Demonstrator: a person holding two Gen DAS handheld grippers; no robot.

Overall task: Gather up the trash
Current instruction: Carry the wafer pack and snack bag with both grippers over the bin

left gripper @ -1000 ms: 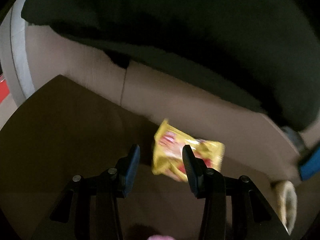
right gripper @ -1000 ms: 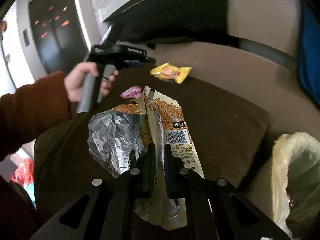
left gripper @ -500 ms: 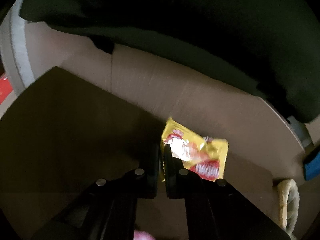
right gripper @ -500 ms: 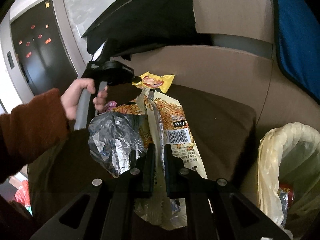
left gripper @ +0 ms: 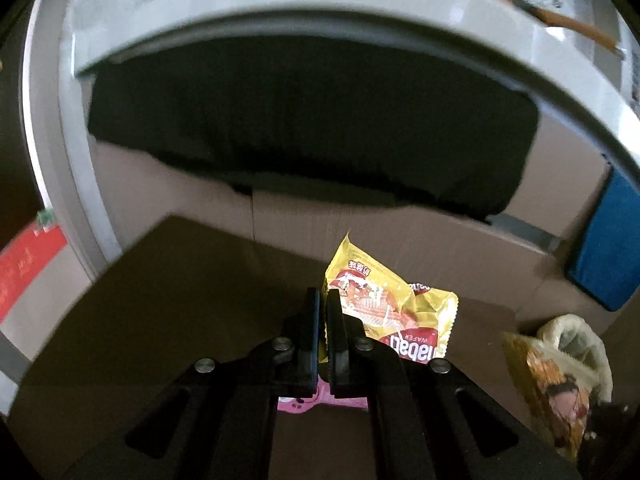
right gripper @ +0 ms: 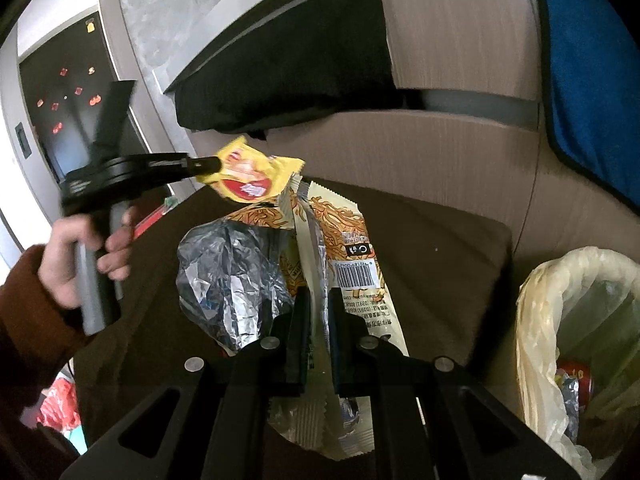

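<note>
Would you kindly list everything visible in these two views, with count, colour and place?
wafer wrapper: one, yellow, clamped in the left gripper, off the cushion
noodle packet: one, cream and orange with foil inside, clamped in the right gripper
pink wrapper: one, pink, on the cushion beneath the left gripper
bin bag: one, pale yellow, right of the cushion, trash inside
cushion: one, dark brown
blue cloth: one, far right
left gripper: black, shut
right gripper: black, shut
hand: one, rust sleeve

Dim, motion-blurred (edges worst), fisheye-warped, black corners.
</note>
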